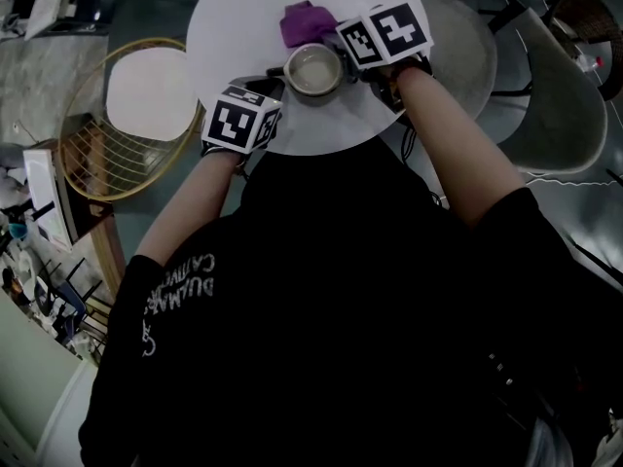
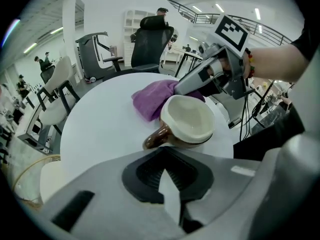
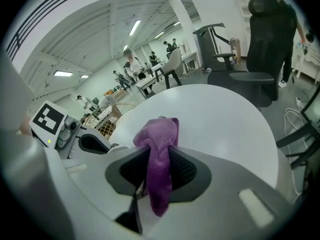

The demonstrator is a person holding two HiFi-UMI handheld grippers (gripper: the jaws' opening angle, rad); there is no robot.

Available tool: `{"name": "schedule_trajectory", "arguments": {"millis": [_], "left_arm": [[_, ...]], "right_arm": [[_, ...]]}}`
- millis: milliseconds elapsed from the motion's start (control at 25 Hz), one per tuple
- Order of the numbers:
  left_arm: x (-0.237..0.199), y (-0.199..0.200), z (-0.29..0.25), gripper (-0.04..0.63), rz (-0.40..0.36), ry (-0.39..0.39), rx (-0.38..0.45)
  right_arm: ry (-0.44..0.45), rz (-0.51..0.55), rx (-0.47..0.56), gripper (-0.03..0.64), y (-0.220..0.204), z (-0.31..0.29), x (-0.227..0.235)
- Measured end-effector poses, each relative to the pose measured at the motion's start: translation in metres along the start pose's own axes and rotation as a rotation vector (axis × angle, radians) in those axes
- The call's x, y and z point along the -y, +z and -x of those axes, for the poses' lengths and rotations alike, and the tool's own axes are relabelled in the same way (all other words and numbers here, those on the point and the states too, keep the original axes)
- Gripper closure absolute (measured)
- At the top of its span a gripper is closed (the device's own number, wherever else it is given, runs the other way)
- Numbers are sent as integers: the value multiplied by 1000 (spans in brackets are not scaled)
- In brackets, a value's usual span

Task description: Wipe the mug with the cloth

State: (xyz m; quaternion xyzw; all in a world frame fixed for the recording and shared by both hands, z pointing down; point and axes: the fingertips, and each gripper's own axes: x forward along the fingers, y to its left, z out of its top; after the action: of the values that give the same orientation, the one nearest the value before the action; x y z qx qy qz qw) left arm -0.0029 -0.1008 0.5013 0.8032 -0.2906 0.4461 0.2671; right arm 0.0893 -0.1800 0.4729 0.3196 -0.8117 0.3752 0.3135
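A brown mug [image 1: 313,69] with a cream inside stands on the round white table [image 1: 234,27], its handle [image 2: 155,138] towards my left gripper [image 2: 167,156]. That gripper is shut, its tips right at the handle's end; whether they pinch it is hidden. In the head view the left gripper [image 1: 270,84] sits just left of the mug. A purple cloth [image 3: 160,169] hangs between the jaws of my right gripper [image 3: 159,151], which is shut on it. In the left gripper view the cloth [image 2: 150,99] lies bunched against the mug's far side, with the right gripper [image 2: 178,90] over it.
A wire chair with a white cushion [image 1: 146,95] stands left of the table and a grey chair [image 1: 545,95] to its right. Beyond the table is a black office chair [image 2: 152,41]. Cables [image 1: 574,178] trail on the floor at the right.
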Motion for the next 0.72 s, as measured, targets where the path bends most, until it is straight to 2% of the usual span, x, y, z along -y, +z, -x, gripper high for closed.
{"name": "schedule_trajectory", "arguments": {"millis": [240, 720], "left_arm": [[6, 2, -1, 592, -6, -4, 1], [11, -2, -2, 592, -4, 9, -6]], "right_arm": [[4, -37, 15, 514, -11, 11, 1], [10, -16, 18, 514, -52, 31, -11]]}}
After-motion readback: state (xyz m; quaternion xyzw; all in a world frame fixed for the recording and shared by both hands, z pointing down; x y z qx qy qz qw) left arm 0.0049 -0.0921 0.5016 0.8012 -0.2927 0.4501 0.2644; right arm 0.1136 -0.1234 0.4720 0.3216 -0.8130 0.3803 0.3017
